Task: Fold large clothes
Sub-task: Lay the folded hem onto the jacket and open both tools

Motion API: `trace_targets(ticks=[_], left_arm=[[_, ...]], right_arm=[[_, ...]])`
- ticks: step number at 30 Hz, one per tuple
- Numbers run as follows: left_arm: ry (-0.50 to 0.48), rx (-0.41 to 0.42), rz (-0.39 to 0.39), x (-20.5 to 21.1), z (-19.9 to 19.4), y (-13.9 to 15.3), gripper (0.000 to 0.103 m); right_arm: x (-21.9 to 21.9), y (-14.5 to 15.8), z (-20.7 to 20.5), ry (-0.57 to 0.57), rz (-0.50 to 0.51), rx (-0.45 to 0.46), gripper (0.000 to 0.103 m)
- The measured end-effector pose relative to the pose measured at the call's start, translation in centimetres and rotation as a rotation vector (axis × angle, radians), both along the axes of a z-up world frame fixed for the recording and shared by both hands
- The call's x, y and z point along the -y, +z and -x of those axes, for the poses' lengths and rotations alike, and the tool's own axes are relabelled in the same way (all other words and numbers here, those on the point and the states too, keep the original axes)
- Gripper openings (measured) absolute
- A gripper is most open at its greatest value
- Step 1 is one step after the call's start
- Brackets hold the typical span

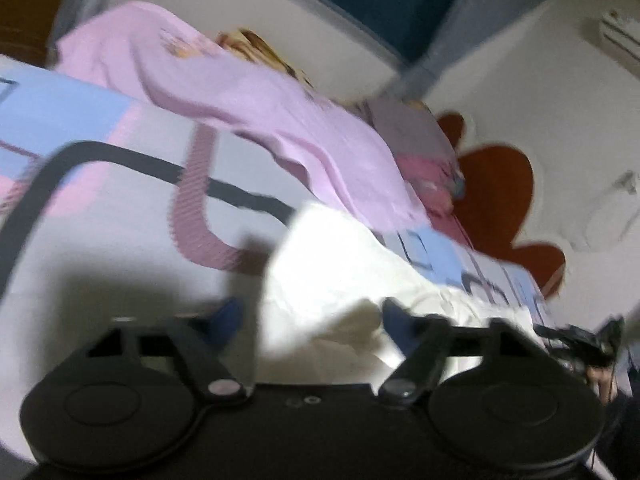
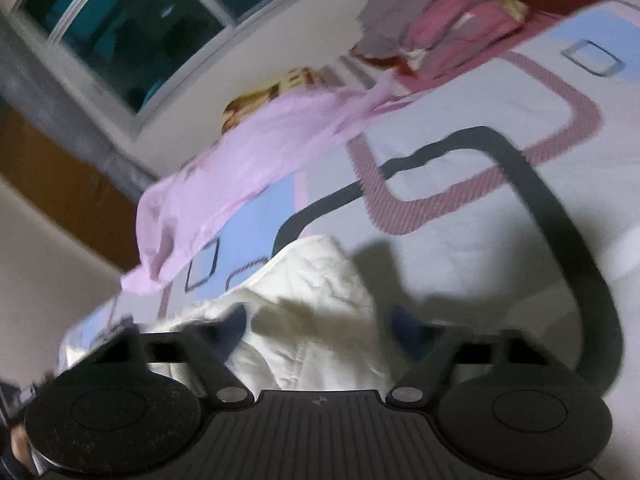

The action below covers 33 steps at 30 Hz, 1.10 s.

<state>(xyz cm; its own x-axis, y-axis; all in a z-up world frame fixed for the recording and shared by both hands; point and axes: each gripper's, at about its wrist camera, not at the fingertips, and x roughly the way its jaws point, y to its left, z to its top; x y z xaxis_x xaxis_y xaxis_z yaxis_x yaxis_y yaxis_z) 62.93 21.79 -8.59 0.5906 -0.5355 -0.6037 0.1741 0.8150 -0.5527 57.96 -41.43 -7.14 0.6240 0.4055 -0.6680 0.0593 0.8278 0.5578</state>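
**White garment between open fingers, folding barely begun**

Patterned bedsheet [image 1: 120,208] with blue squares and dark curved lines covers the bed, and a window [image 2: 132,28] is behind it. On the sheet a white garment [image 1: 332,256] lies crumpled, so I judge the folding is at its start. A lilac garment [image 1: 256,116] lies spread further back, also unfolded, near a pile of pink and grey clothes [image 2: 444,28].

Left gripper [image 1: 312,316] is wide, with the white cloth lying between its blue fingertips, not pinched. Right gripper [image 2: 320,320] is also wide, and the same cloth lies between its fingers.
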Motion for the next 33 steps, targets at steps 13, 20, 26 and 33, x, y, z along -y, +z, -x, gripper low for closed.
trace_targets(ticks=[13,20,26,33], left_arm=[[0.076,-0.004,0.075,0.2,-2.2,-2.5,0.005],[0.128,-0.107,0.169,-0.6,-3.4,-6.8,0.018],[0.229,-0.044,0.120,-1.7,-0.6,-4.2,0.069],[0.184,0.217,-0.070,4.1,7.2,4.3,0.066]], right_arm=[[-1.7,-1.5,-2.5,-0.056,0.158,0.022,0.006],[-1.4,-4.9,-2.2,-0.091,0.140,-0.046,0.006],[-1.8,-0.9,-0.4,-0.176,0.295,0.026,0.076],[-7.9,4.6,5.4,-0.027,0.354,0.230,0.076]])
